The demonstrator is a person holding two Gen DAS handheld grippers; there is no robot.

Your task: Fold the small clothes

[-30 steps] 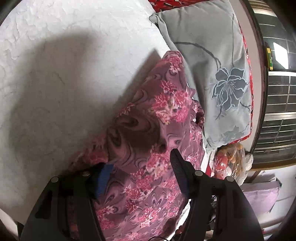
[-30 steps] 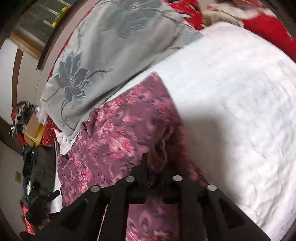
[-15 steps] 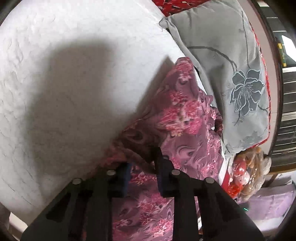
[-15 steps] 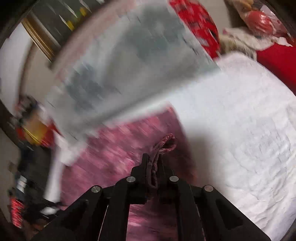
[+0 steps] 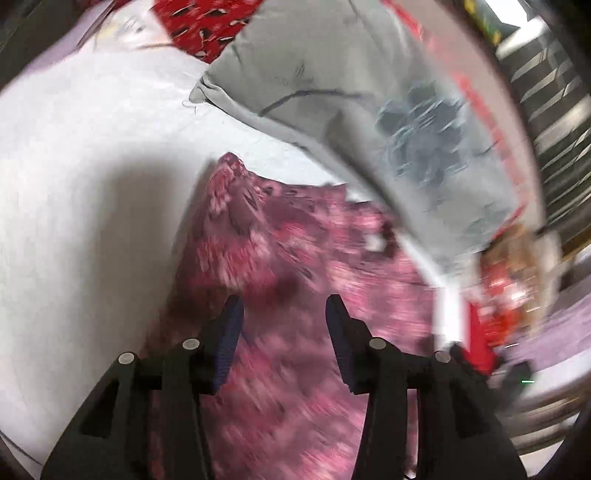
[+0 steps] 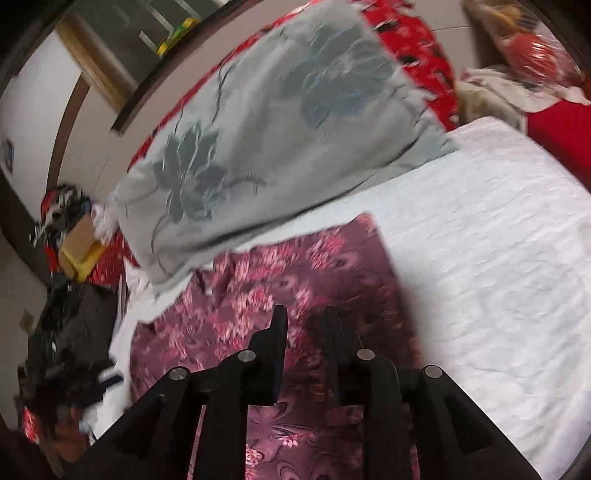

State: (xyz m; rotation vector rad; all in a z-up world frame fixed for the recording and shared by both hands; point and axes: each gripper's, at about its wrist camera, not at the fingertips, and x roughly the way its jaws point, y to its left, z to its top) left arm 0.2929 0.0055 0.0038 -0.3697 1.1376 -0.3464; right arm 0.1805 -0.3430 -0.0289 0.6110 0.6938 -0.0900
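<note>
Nearest in the left wrist view, the left hand-held gripper [image 5: 282, 314] has its jaws opening, a moderate gap between the blue-padded fingers [image 5: 231, 332], and nothing pinched between them; the cloth shows below and behind the gap. In the right wrist view, the right hand-held gripper [image 6: 304, 325] has a narrow gap and its jaws are opening too; the cloth lies under the fingertips, and no fold is seen caught between them. The task's thing is a maroon garment with pink flowers [image 6: 295, 280], spread on the white bedsheet [image 6: 480, 258] directly below both grippers. Its long axis runs away from the cameras, from the near edge of the bed toward the pillow; in the left view a corner [image 5: 231, 173] points up toward the far side, with white sheet to its left. Its straight right edge in the right view borders bare sheet. Beyond it, a grey pillow with a dark flower print [image 6: 266, 140] lies touching or overlapping the garment's far edge. Farther still, red patterned bedding [image 5: 207, 22] shows behind the pillow.
</note>
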